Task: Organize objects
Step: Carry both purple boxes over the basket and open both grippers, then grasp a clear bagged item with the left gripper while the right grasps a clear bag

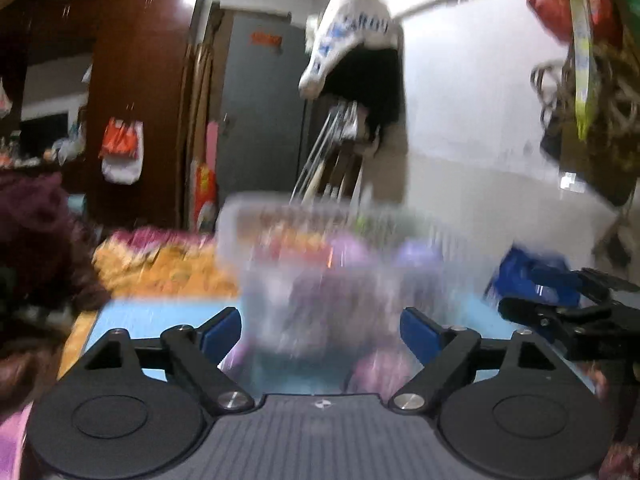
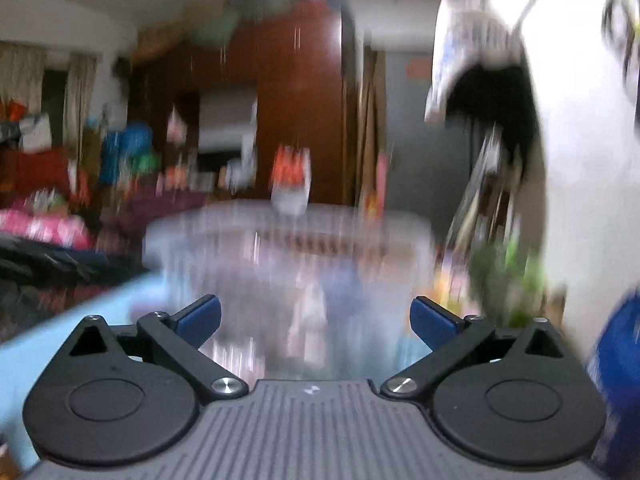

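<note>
A clear plastic box point(image 1: 320, 248) with blurred purple and orange things inside stands on a light blue surface point(image 1: 160, 320), straight ahead of my left gripper point(image 1: 320, 330). The left gripper is open and empty, its blue pads point(image 1: 222, 330) just short of the box. The same box point(image 2: 288, 248) fills the middle of the right wrist view, ahead of my right gripper point(image 2: 316, 318), which is open and empty. The right gripper also shows at the right edge of the left wrist view point(image 1: 560, 312). Both views are motion-blurred.
An orange patterned cloth point(image 1: 160, 260) lies left of the box. A blue bag point(image 1: 532, 276) sits to its right, also in the right wrist view point(image 2: 620, 380). A brown wardrobe point(image 1: 140, 80), a grey door point(image 1: 260, 120) and hanging bags point(image 1: 352, 36) stand behind.
</note>
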### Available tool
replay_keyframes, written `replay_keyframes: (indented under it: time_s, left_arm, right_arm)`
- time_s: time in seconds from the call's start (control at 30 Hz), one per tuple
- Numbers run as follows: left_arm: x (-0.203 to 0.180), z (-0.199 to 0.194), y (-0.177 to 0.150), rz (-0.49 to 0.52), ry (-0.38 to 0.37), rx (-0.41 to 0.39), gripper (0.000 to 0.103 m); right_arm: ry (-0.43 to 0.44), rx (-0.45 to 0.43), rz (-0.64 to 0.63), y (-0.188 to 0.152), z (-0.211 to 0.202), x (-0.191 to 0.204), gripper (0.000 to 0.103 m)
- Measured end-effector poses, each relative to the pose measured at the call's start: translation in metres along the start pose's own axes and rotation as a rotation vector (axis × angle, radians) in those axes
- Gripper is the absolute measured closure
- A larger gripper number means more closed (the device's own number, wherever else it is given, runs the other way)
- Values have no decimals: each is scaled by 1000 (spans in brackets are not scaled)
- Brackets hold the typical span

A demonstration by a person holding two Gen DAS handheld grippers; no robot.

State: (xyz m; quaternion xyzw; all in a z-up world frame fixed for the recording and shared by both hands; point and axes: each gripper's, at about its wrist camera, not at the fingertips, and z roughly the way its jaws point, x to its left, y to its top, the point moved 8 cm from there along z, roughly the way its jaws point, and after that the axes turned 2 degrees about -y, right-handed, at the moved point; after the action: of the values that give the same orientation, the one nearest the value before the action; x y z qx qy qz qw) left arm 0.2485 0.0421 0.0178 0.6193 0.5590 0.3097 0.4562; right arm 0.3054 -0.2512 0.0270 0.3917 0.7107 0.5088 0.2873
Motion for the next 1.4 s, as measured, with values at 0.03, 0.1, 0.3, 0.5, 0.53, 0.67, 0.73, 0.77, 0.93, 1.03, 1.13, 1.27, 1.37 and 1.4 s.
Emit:
replay_keyframes:
  time_s: [0.03, 0.1, 0.3, 0.5, 0.53, 0.67, 0.73, 0.77, 0.93, 1.03, 1.13, 1.27, 1.37, 1.4]
  left_arm:
    - [2, 0, -12, -4, 16, 36, 14]
    - [7, 2, -35, -11, 37, 99, 14]
    - [12, -1, -67, -8, 40, 148, 14]
    - [8, 10, -78, 22, 101, 183, 28]
    - [7, 10, -79, 30, 105, 182, 28]
    - [4, 12, -79, 72, 137, 162, 47]
    - [5, 11, -79, 66, 134, 145, 62]
    - [6, 10, -79, 58, 129, 137, 62]
    - [11, 3, -77, -2, 85, 69, 65]
    - [10, -1, -75, -3, 73, 38, 65]
    - [9, -3, -74, 4, 70, 13, 65]
    - [7, -8, -73, 16, 64, -18, 65]
    - [7, -9, -72, 15, 59, -30, 65]
    - [8, -9, -73, 13, 56, -32, 65]
  right_arm:
    - [36, 90, 4, -16, 9, -1, 0]
    - [62, 171, 27, -36, 21, -4, 3]
    - [102, 190, -4, -46, 25, 12, 30]
    - [118, 210, -33, -52, 24, 22, 37]
    - [123, 221, -29, -53, 26, 22, 37]
    - [123, 236, -2, -56, 30, 15, 62]
    - [126, 239, 13, -57, 30, 11, 66]
    - [131, 232, 18, -56, 28, 11, 67]
    - [111, 151, 15, -50, 16, 8, 71]
    - [103, 102, 35, -45, 8, 4, 71]
    - [88, 44, 45, -40, 0, 2, 71]
    - [84, -2, 52, -36, -5, 1, 71]
    - [83, -3, 52, -35, -4, 2, 71]
    - [83, -5, 52, -35, -4, 2, 71]
